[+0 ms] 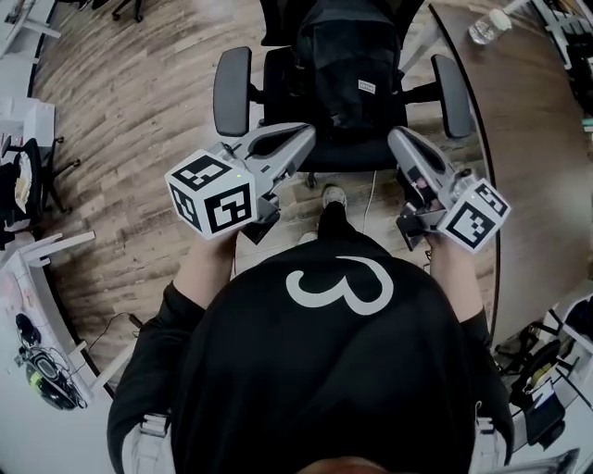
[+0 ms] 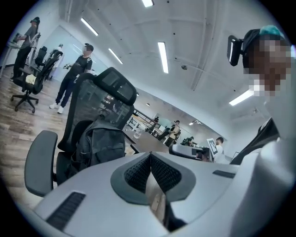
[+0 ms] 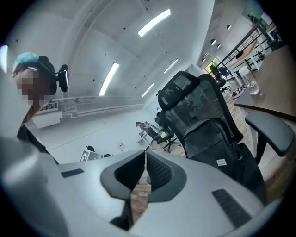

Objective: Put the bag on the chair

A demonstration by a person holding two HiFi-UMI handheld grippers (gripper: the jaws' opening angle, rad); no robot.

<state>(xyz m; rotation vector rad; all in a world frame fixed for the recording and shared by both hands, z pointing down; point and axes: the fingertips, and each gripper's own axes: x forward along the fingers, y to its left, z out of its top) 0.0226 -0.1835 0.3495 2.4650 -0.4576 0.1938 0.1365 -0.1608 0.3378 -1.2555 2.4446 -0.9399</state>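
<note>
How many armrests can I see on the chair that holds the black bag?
2: the left armrest beside the bag, the right armrest next to the table.

Bag on chair — wd floor

- We are in an open-plan office: a mesh-backed office chair with armrests stands on a wood-plank floor.
- Beside it we see a long curved worktop carrying a water bottle.
- Strip lights line the ceiling, and farther off people stand among more swivel chairs.
</note>
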